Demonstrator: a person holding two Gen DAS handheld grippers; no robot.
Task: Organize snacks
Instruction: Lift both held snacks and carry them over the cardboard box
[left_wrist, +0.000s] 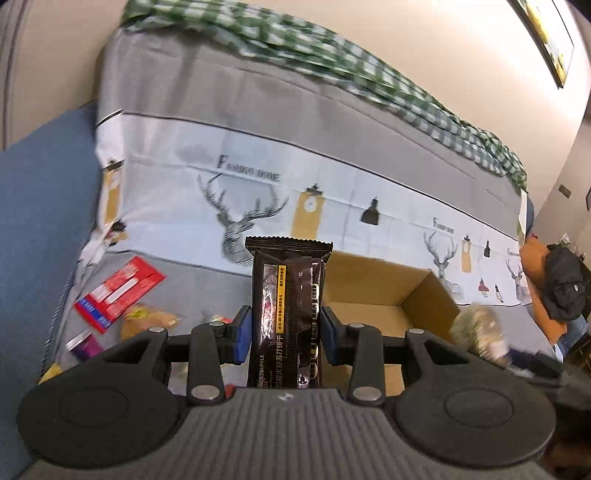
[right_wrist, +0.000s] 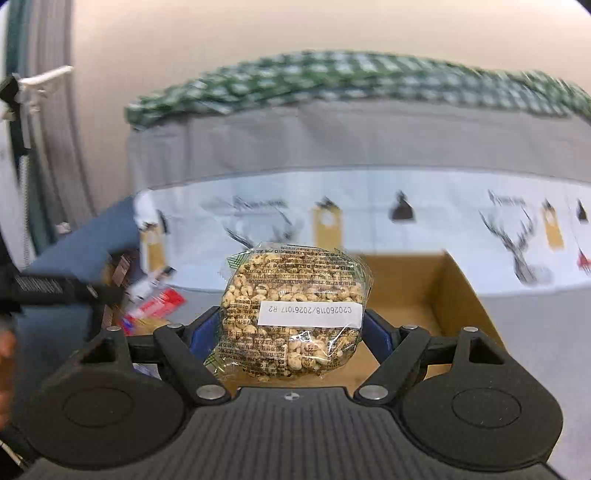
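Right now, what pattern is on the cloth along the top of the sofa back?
Green and white check; the cloth shows best in the left wrist view, though slightly blurred.

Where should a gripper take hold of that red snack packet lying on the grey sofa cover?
Judging by its pose, grip the red snack packet across its narrow width near one end, coming from above. It lies flat on the grey sofa cover, so the thin edges are what a gripper can pinch.

Green checked cloth (left_wrist: 332, 59) along sofa back; deer-print cover (left_wrist: 258, 206) beneath; black bag (left_wrist: 563, 284) far right.
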